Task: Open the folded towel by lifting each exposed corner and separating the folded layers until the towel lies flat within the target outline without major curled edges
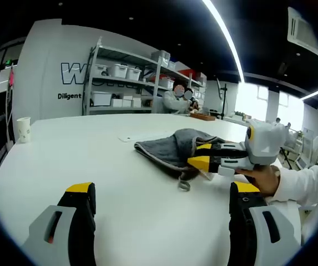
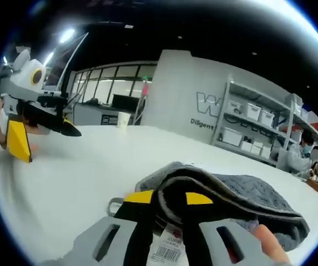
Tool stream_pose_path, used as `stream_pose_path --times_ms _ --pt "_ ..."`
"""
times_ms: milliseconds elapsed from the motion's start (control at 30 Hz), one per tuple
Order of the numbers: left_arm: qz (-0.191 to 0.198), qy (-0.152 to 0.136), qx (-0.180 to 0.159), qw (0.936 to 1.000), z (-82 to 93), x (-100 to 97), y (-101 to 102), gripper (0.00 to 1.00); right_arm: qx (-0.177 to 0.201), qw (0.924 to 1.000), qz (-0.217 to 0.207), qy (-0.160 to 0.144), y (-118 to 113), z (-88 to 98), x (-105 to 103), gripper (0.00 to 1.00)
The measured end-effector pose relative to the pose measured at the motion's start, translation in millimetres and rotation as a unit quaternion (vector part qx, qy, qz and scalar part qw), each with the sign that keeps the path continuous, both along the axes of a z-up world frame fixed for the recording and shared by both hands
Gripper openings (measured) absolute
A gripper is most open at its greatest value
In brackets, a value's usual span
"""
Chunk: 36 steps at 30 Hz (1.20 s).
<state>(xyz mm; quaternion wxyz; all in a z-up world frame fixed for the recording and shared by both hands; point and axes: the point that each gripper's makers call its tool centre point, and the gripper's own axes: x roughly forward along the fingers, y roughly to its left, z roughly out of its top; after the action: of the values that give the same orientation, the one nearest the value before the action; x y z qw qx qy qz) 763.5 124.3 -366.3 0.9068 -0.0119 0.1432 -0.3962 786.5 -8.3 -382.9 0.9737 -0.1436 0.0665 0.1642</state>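
Observation:
A grey towel (image 1: 172, 145) lies folded and bunched on the white table (image 1: 92, 160). In the left gripper view, my left gripper (image 1: 161, 191) stands open above bare table, short of the towel. My right gripper (image 1: 198, 155) comes in from the right, held by a hand (image 1: 261, 178), with its yellow tips closed on the towel's near edge. In the right gripper view, the right gripper (image 2: 168, 198) is shut on a raised fold of the towel (image 2: 231, 188), and a white label (image 2: 167, 246) hangs between the jaws. The left gripper (image 2: 45, 138) hovers open at the far left.
A paper cup (image 1: 23, 129) stands near the table's far left edge. Metal shelves (image 1: 125, 83) with white bins stand behind the table, with a person (image 1: 175, 100) beside them. A small hanging loop (image 1: 183, 183) trails from the towel.

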Motion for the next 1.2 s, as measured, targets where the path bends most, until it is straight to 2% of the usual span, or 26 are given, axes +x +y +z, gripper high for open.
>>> stream_pose_path --times_ms 33,133,300,400,700,867,1033,1200 --pt "0.0 -0.001 0.0 1.0 0.7 0.9 0.5 1.0 -0.003 1.0 0.003 -0.002 0.8 0.7 -1.6 0.0" --pt "0.001 -0.002 -0.001 1.0 2.0 3.2 2.2 1.0 -0.022 0.9996 -0.001 -0.016 -2.5 4.9 -3.4 0.0" --pt "0.002 -0.002 -0.001 1.0 2.7 6.5 4.0 1.0 -0.005 0.9999 -0.01 -0.012 -14.8 7.7 -4.1 0.0" --pt "0.002 -0.001 -0.001 1.0 1.8 5.5 3.3 1.0 0.013 0.9995 -0.025 -0.014 -26.8 13.1 -3.6 0.0" --pt "0.001 0.0 -0.002 1.0 -0.1 -2.1 0.9 1.0 0.013 0.9974 -0.068 -0.02 -66.3 22.1 0.9 0.0" --pt "0.0 0.002 -0.004 1.0 -0.3 -4.0 -0.5 1.0 0.013 0.9943 -0.1 -0.033 -91.7 31.0 2.1 0.0" --pt "-0.003 0.003 -0.005 1.0 -0.5 -3.1 -1.0 1.0 0.02 0.9924 -0.118 -0.029 -112.0 31.1 10.1 0.0" --pt "-0.002 0.003 -0.007 1.0 -0.2 -4.9 -0.8 1.0 0.01 0.9912 -0.128 -0.031 -128.3 30.4 13.8 0.0"
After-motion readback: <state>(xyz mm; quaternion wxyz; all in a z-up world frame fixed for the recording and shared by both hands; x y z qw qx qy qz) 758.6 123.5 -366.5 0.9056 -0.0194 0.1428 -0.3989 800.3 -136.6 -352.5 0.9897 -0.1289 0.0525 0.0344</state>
